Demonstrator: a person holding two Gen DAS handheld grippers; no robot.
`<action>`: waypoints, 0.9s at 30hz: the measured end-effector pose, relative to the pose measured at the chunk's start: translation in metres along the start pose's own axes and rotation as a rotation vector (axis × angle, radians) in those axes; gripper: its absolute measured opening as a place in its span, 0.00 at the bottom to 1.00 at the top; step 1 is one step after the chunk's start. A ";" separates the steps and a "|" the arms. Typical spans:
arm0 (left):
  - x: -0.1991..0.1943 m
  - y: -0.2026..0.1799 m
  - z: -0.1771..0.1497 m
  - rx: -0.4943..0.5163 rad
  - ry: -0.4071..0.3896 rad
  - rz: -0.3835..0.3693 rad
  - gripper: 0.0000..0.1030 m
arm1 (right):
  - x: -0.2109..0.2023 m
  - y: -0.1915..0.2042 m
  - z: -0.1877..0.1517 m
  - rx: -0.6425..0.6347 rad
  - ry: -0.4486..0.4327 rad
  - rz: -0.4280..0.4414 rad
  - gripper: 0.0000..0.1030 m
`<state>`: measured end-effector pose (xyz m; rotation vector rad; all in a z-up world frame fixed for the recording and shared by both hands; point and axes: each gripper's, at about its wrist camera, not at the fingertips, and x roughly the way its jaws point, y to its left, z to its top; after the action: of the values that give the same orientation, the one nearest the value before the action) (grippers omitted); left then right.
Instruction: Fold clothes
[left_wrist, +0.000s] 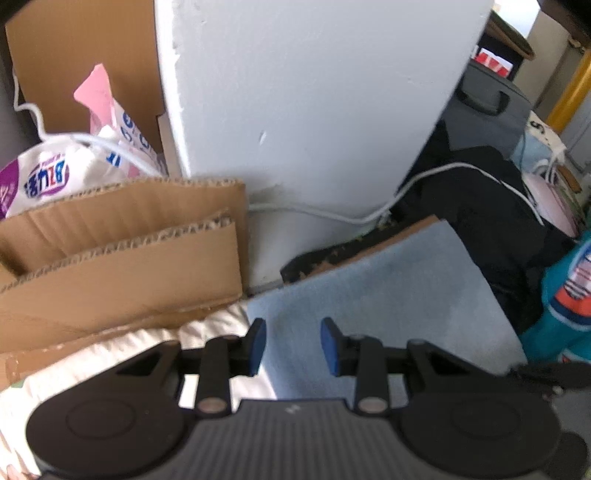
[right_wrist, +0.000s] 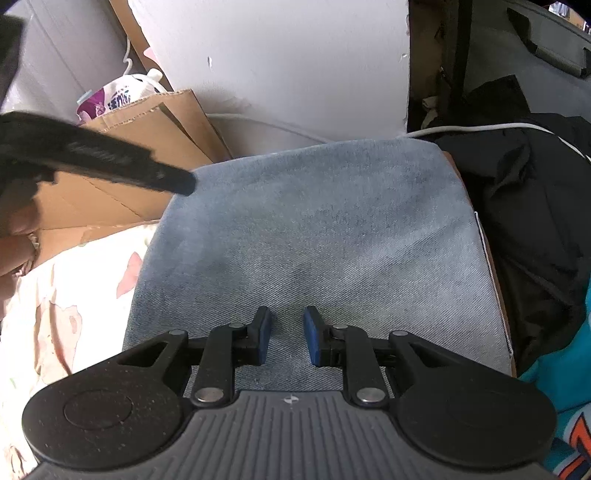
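Denim, pale blue and folded flat into a rough rectangle, lies in the middle of both views: the jeans (right_wrist: 332, 229) rest partly on a cream floral bedcover (right_wrist: 74, 295) and partly on a brown board (left_wrist: 388, 240) whose edge shows along their far and right sides.

The right gripper (right_wrist: 286, 338) points steeply down over the near part of the jeans. Its blue-padded fingers (right_wrist: 264, 338) stand a little apart with only the flat cloth seen behind the gap; no fold is caught between them, so they are released.

The left gripper (left_wrist: 293, 345) hangs over the jeans' left edge, where denim meets bedcover. Its fingers (left_wrist: 258, 341) are also parted, somewhat wider, and grasp nothing. In the right wrist view the left gripper shows as a blurred black bar reaching in from the left, its tip over the jeans' far left corner, with part of a hand (right_wrist: 18, 236) below it.

Behind the jeans stands a white block (left_wrist: 314, 92) with a white cable (left_wrist: 332, 216) running along its foot. Cardboard (left_wrist: 122, 266) leans to the left, with a printed plastic bag (left_wrist: 48, 177) behind it. To the right lies a black garment (right_wrist: 535, 206), and nearer, a teal cloth (right_wrist: 557, 384) with orange print.
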<state>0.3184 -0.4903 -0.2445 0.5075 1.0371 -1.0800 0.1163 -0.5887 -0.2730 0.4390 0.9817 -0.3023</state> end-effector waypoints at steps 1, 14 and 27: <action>-0.003 0.002 -0.004 -0.003 0.002 -0.009 0.33 | 0.001 0.000 0.000 -0.001 0.001 -0.002 0.24; -0.022 0.007 -0.071 -0.066 0.045 -0.112 0.45 | -0.025 -0.004 -0.011 0.053 -0.052 -0.018 0.25; -0.017 -0.015 -0.117 -0.022 0.095 -0.264 0.46 | -0.050 -0.006 -0.050 0.068 -0.056 -0.034 0.25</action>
<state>0.2526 -0.3975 -0.2814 0.4149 1.2224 -1.2854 0.0512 -0.5675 -0.2559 0.4740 0.9266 -0.3773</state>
